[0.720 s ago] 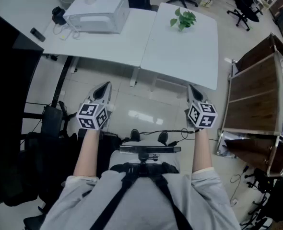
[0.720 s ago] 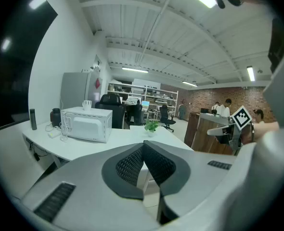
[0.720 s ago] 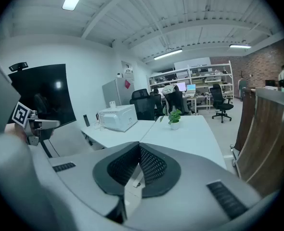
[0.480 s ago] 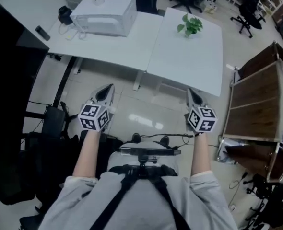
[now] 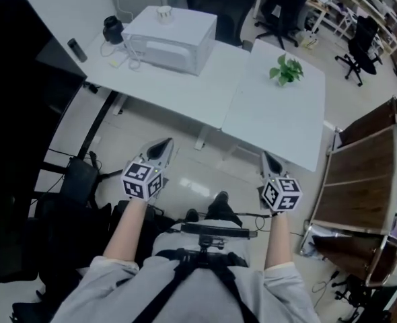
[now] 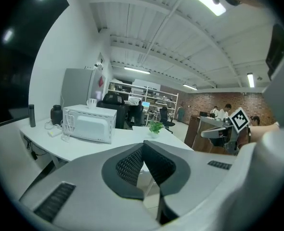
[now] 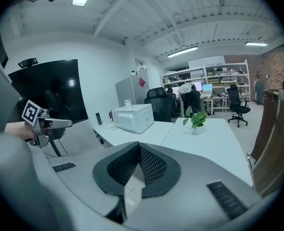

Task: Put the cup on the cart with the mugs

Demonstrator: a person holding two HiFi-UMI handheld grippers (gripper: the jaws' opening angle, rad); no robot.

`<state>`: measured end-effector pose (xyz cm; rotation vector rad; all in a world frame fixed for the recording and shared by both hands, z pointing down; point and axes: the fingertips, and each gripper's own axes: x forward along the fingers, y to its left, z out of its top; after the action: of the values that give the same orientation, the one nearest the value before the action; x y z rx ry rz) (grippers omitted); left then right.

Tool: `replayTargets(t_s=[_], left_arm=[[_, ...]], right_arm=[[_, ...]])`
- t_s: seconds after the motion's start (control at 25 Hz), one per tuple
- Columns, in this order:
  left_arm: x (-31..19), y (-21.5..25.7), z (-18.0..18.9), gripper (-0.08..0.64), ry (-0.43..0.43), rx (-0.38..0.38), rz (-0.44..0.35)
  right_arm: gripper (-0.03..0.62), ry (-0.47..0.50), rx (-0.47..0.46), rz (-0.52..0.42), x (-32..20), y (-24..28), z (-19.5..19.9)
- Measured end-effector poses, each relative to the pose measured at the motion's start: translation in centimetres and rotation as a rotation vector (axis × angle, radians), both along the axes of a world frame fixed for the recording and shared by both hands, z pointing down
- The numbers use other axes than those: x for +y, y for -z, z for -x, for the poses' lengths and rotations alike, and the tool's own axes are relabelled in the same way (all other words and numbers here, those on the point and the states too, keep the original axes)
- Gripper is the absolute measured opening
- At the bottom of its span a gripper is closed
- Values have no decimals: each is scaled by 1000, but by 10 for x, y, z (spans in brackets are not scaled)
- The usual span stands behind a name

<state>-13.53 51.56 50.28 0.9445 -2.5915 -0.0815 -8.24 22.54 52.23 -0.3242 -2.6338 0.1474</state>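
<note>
The task is only starting, as I judge it: nothing is being carried yet. The white cup [image 5: 163,10] is standing on top of the white microwave oven [image 5: 173,38], at the far part of the white desk [image 5: 185,79], well apart from both grippers. The left gripper [image 5: 161,147] is keeping its jaws together, the tips touching, with nothing between them. The right gripper [image 5: 271,161] is doing the same, closed and empty. Both are hanging in front of the person, over the floor, and pointing toward the desk.

The wooden cart [image 5: 353,173] is standing at the right, near the corner of the second table [image 5: 279,113]. So almost everything is waiting to be done: reaching the cup, taking it, bringing it across to the cart and setting it by the mugs.

About the containers: the cup is looking too small here for me to tell if anything is inside. The microwave oven is showing a closed door, so its inside is hidden. The visible parts of the cart's shelves are looking bare. Some coloured things are showing at the very right edge, but I cannot tell if they are the mugs. A small pot on the second table is holding a green plant [image 5: 287,69].
</note>
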Motion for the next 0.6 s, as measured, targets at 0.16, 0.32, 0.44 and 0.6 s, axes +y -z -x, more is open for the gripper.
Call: replayTargets(t_s=[0.16,0.32,0.44,0.6], left_arm=[[2,-7,34,2,27,18,-1],[4,-8,82,2,85,38,-4],[1,-3,119,2,125,30,3],[-9,7,157,2,179,22,-1]], right_arm=[[6,50,7,18,9,4,46],[6,106,-16,18,8,1,110],[6,149,-23,20,9,4,158],[6,222,-45,23,16,13,211]])
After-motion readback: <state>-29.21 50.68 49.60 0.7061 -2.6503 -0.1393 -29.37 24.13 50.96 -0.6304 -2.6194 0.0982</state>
